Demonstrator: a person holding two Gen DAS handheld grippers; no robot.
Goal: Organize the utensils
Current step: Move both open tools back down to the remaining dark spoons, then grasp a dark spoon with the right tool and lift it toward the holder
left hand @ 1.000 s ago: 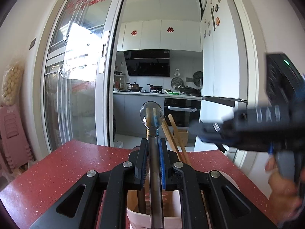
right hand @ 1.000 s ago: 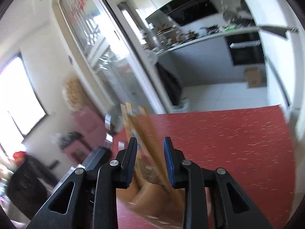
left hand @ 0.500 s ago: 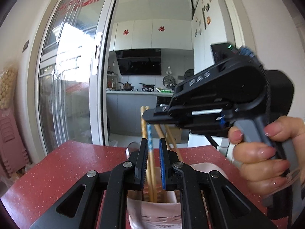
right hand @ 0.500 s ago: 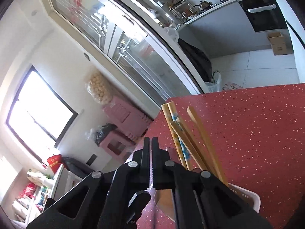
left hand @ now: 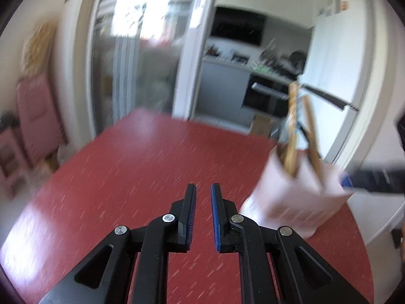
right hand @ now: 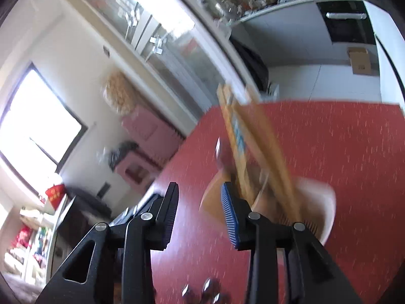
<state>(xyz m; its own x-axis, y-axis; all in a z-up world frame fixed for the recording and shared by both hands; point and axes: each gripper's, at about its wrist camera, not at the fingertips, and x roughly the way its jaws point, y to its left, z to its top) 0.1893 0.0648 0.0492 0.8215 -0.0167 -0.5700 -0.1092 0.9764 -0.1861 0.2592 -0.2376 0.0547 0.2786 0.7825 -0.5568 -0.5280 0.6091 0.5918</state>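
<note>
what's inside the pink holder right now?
Wooden chopsticks stand in the pink holder, leaning. A spoon bowl shows beside them. Their lower ends are hidden by its wall.

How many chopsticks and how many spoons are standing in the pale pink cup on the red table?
Looking in the cup:
Chopsticks: at least 3 (too blurred to count exactly)
Spoon: 1
Total: at least 4 things in the cup
</note>
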